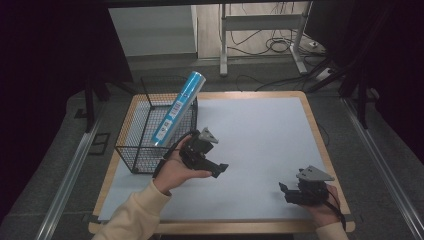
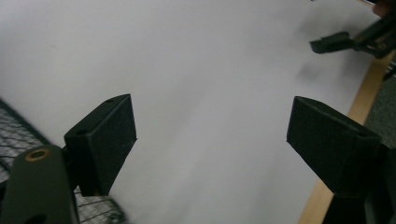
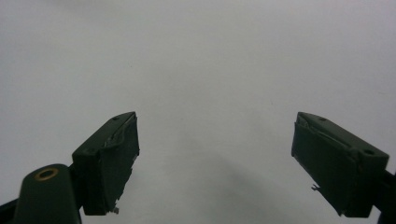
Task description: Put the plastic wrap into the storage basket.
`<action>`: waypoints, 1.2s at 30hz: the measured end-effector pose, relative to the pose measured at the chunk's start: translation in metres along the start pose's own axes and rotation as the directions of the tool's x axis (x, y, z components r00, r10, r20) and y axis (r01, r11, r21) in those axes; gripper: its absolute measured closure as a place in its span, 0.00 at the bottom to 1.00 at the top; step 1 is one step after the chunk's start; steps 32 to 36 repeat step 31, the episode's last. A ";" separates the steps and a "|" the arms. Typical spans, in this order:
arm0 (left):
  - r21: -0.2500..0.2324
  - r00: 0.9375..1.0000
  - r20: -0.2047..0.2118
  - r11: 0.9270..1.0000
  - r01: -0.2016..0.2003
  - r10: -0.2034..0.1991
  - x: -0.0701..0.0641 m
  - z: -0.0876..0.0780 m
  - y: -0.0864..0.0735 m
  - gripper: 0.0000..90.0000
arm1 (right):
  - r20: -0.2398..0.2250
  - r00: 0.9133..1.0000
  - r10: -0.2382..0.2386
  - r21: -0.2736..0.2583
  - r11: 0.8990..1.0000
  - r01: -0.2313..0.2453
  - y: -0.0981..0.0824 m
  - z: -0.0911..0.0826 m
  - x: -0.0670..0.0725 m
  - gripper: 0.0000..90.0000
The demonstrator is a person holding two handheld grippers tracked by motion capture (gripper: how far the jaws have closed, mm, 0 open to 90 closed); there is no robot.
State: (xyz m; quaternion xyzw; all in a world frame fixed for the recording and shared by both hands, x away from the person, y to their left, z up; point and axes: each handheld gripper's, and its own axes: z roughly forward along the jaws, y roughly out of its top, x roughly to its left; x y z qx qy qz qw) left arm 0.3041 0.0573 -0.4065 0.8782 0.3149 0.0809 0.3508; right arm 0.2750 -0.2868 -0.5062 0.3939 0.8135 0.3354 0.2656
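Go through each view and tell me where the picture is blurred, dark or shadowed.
High view: dark surroundings, evenly lit grey mat; blue tube and wire basket sharp. Left gripper view: mat and basket mesh smeared by motion blur, the left gripper jaws sharper, the right gripper far off and soft. Right gripper view: flat dim light, a faint shadow on the mat between the open jaws.

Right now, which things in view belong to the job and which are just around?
In the job: blue roll leaning in the wire basket; left gripper, open beside the basket.
Just around: right gripper, open and empty; cables on floor.
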 end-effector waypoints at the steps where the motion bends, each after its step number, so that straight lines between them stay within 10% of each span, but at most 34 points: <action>1: -0.010 1.000 0.000 1.000 -0.007 0.007 -0.005 0.002 -0.003 0.18 | 0.000 1.000 0.000 0.001 1.000 0.000 0.000 0.000 0.000 0.17; 10: 0.011 0.998 0.041 0.999 -0.037 0.036 -0.028 0.025 -0.023 0.18 | -0.001 1.000 0.000 0.002 1.000 0.000 0.000 0.000 0.000 0.17; 36: 0.025 1.000 0.026 1.000 0.001 -0.002 -0.020 0.043 -0.039 0.18 | -0.014 1.000 -0.007 -0.012 1.000 0.007 0.001 0.001 0.001 0.17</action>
